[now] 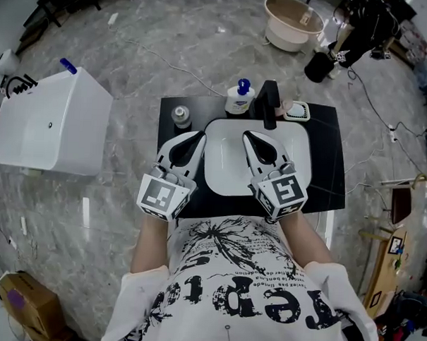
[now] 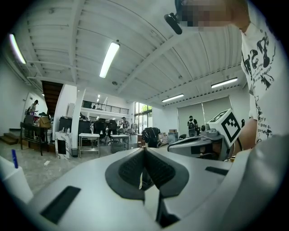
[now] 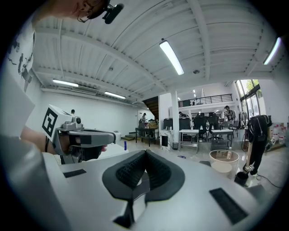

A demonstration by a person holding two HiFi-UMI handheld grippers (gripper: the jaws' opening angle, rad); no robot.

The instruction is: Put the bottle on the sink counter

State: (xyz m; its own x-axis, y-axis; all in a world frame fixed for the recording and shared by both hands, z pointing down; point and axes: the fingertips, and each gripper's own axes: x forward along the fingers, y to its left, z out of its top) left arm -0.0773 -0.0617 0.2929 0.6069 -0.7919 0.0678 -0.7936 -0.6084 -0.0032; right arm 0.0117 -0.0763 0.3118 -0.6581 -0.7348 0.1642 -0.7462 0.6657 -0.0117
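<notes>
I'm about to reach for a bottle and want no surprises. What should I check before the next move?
1. Left gripper empty: ok, nothing between its jaws.
2. Right gripper empty: ok.
3. Jaws open for a grasp: not ok, both shut.
4. White bottle with blue pump cap upright on the black sink counter, beside the black faucet: ok.
5. Small grey-capped bottle upright on the counter's left side: ok.
6. Which bottle the task means: cannot tell.
</notes>
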